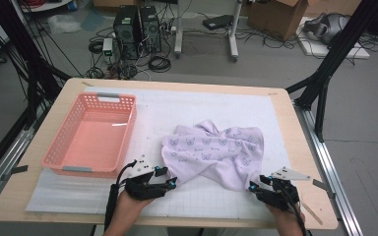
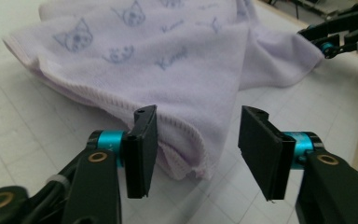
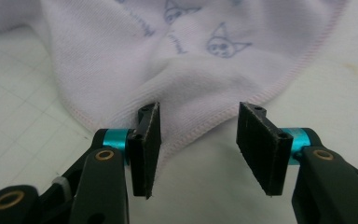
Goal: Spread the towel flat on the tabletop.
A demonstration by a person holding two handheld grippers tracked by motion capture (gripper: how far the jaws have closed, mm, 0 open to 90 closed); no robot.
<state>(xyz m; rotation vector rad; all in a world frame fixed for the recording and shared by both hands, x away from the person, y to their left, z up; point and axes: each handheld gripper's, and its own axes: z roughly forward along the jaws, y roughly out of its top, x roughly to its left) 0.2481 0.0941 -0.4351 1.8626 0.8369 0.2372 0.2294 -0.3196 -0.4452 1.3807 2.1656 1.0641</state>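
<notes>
**Towel on desk, both jaws open at its near corners**

Towel [image 1: 216, 150]: lilac terry cloth with cat-face print, lying crumpled and partly folded on the white grid mat [image 1: 187, 196], at 3 o'clock from the pink basket [image 1: 91, 135]. Judged light, soft and limp; it will sag and drape once lifted, so hemmed corners are the sensible hold, pinched across the stitched edge.

Long axis runs roughly 9-to-3 across the desk [image 1: 295, 128], with a bunched peak toward 12 and two loose corners pointing toward 7 and 5.

Left gripper [image 2: 193, 149]: jaws about half open, near corner of the towel lying between them, brushing one pad but not pinched. Right gripper [image 3: 198, 144]: jaws likewise half open, hem corner just ahead, nothing clamped.
</notes>
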